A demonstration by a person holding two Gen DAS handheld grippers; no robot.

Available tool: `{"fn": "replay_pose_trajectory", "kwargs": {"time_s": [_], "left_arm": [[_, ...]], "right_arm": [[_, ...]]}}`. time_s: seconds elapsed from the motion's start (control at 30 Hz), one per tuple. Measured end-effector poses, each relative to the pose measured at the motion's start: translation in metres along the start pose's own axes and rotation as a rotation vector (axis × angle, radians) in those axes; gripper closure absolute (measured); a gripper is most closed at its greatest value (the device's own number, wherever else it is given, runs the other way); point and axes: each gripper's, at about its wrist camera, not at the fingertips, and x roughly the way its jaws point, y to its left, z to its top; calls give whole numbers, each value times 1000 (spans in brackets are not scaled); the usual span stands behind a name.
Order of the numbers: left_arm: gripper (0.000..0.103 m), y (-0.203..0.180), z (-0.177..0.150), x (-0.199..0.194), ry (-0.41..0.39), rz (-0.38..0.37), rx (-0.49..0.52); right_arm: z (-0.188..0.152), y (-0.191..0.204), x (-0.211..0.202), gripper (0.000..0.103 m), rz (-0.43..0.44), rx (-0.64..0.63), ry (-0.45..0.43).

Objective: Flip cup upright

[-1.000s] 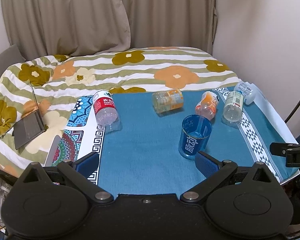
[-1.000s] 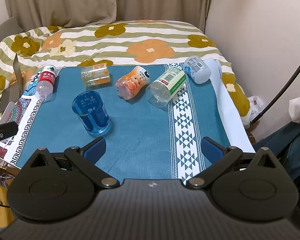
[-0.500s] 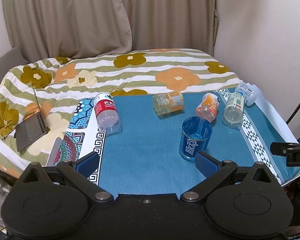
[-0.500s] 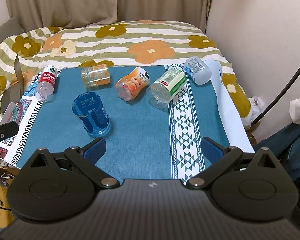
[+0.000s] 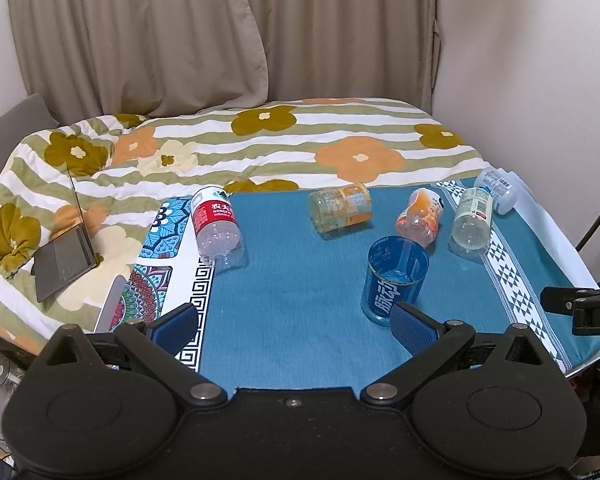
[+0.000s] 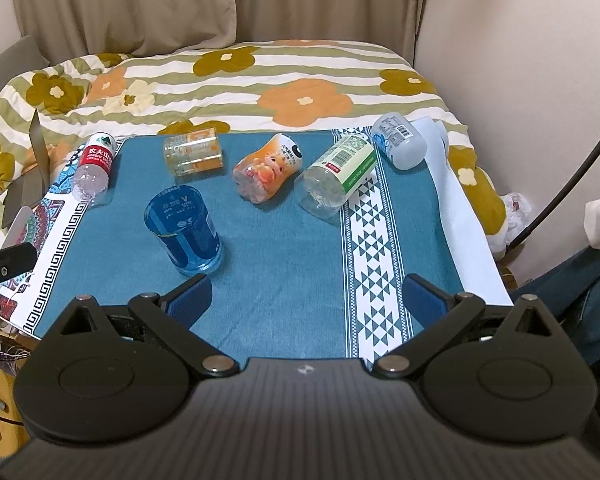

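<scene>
Both grippers, left gripper (image 5: 294, 326) & right gripper (image 6: 306, 296), have fingers spread wide, holding nothing. 1 blue cup (image 5: 396, 276) stands mouth up on the blue cloth (image 5: 292, 280), just past the left gripper's right finger; white writing on it, can't read. Farther: 5 bottles lying down. The red-label bottle (image 5: 216, 226) has white writing, too small to read.

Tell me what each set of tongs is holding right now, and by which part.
Nothing is held. The left tongs and the right tongs are both open and empty; the blue cup stands free on the cloth.
</scene>
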Motion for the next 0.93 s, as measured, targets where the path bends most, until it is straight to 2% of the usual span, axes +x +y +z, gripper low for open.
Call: {"fn": "replay_pose_trajectory", "kwargs": {"time_s": [0.53,0.73,0.83,0.93], "left_arm": [[0,-3,3,2,-23,18,0],[0,0,4,7,-8,22,-20],[0,2,4,8,-9,12,-35],[0,5,4,8,-6,30,-47]], "right_arm": [[2,-1,4,0,0,10,5],[2,-3,6,0,3,12,6],[3,-4,8,0,19,10,6],[5,-1,14,0,73,-12,-13]]}}
